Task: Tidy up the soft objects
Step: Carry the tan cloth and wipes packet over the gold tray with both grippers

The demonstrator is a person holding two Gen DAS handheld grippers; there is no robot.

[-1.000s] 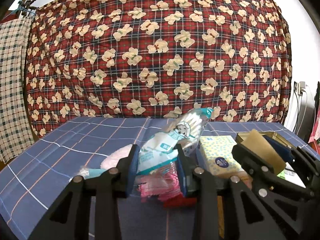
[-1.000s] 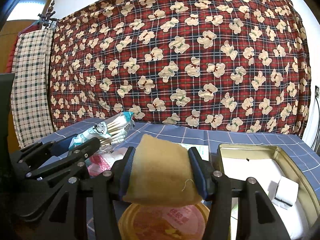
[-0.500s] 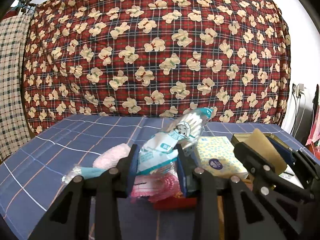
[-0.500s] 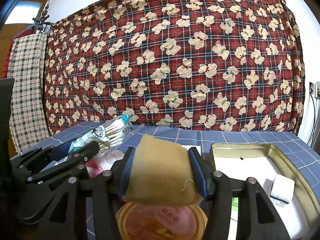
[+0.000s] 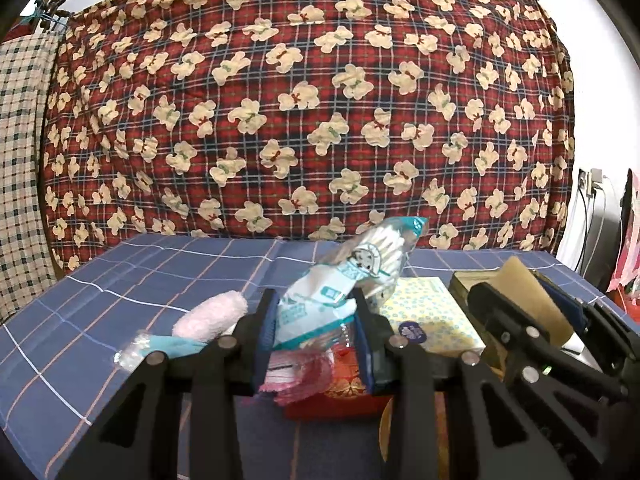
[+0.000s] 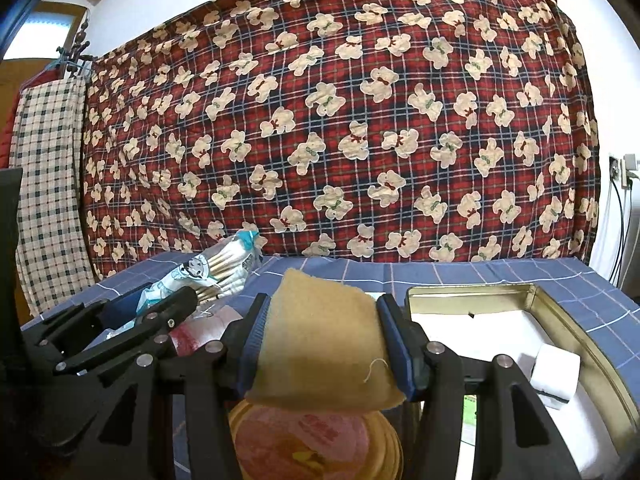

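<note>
My left gripper (image 5: 316, 336) is shut on a clear bag of cotton swabs (image 5: 352, 276), held tilted up above the blue checked table. It also shows in the right wrist view (image 6: 216, 268). My right gripper (image 6: 324, 344) is shut on a tan cloth pad (image 6: 320, 344), held above a round pink-lidded tin (image 6: 308, 440). The right gripper with the pad shows in the left wrist view (image 5: 528, 300). A pink fluffy roll (image 5: 212, 316) and a yellow tissue pack (image 5: 428, 312) lie on the table.
An open gold tin box (image 6: 560, 312) with white lining and a white roll (image 6: 556, 372) stands at the right. A red box (image 5: 340, 400) and pink plastic packet (image 5: 296, 376) lie under my left gripper. A bear-print quilt hangs behind the table.
Both grippers have lifted and tilted slightly, holding their loads. The table objects sit lower in view; nothing was let go.
</note>
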